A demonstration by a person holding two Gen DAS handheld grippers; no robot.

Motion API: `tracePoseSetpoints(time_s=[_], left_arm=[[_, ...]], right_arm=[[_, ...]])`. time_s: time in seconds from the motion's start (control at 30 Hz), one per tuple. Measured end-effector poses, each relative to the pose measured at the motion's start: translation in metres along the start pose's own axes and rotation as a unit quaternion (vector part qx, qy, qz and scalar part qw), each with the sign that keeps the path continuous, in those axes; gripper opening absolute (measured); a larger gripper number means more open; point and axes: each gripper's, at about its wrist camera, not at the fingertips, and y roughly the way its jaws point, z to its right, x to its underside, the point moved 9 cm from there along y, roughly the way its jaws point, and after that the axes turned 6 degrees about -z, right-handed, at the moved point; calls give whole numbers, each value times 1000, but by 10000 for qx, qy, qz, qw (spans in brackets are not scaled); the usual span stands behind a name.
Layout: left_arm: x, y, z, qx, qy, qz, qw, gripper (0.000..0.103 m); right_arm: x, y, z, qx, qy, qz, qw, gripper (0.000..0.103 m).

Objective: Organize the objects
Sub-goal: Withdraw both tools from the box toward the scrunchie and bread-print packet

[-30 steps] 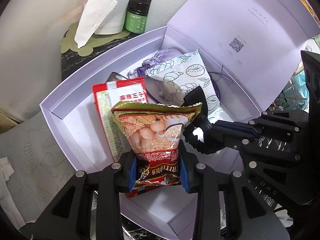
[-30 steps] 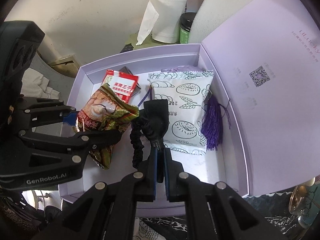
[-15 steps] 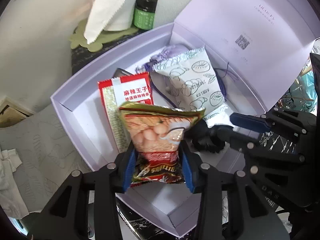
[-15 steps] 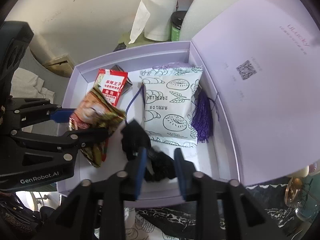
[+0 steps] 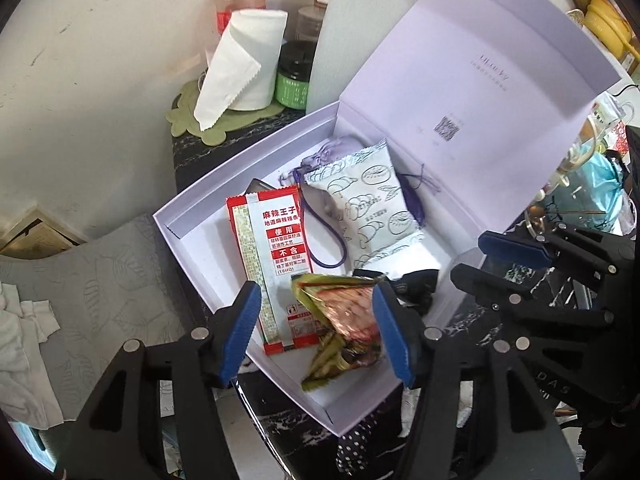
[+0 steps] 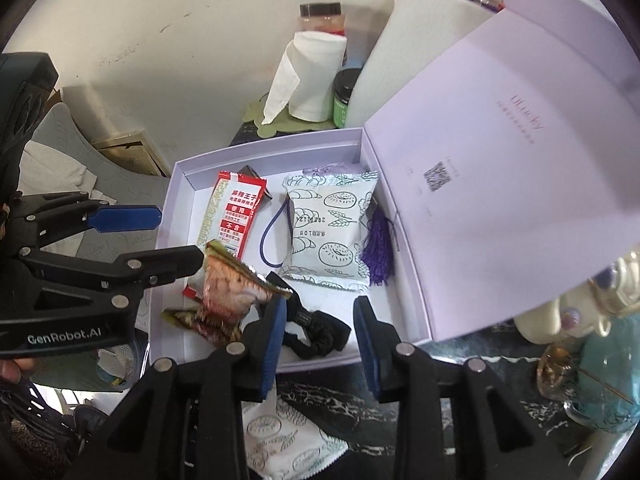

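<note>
An open lilac box (image 5: 192,256) (image 6: 404,280) holds a red sachet (image 5: 276,240) (image 6: 234,208), a white pastry packet (image 5: 368,208) (image 6: 330,224), a purple tassel (image 6: 378,248) and cord. My left gripper (image 5: 316,328) (image 6: 168,236) is open above the box's near corner; the crumpled snack bag (image 5: 340,324) (image 6: 228,296) lies loose between its fingers. My right gripper (image 6: 320,336) (image 5: 476,256) is open over the black hair scrunchie (image 6: 320,334) (image 5: 416,284), which lies in the box.
The box lid (image 5: 480,80) stands open at the right. A paper roll (image 5: 244,60), green-labelled jar (image 5: 294,80) and other jars stand behind the box. Another white packet (image 6: 288,436) lies on the dark marbled table in front. Glassware (image 6: 600,372) stands at the right.
Both grippers opened and pulled back. The snack bag dropped into the box from the left gripper, and the scrunchie was let go by the right gripper.
</note>
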Motion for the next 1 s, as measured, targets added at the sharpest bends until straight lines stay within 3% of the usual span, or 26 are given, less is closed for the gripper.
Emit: tracePoseSetpoints(time_s=[0.43, 0.77, 0.87, 1.0], left_arm=[[26, -51, 23, 21, 80, 268, 9996, 58], [63, -60, 40, 103, 55, 207, 9997, 58], [76, -58, 44, 118, 43, 135, 9998, 58], [93, -52, 48, 109, 22, 29, 9999, 60]], right_arm=[[27, -49, -3, 93, -54, 266, 9996, 39], [63, -61, -9, 74, -90, 275, 9996, 42], [75, -58, -11, 83, -98, 208, 9997, 56], [93, -51, -15, 28, -86, 91, 9999, 58]])
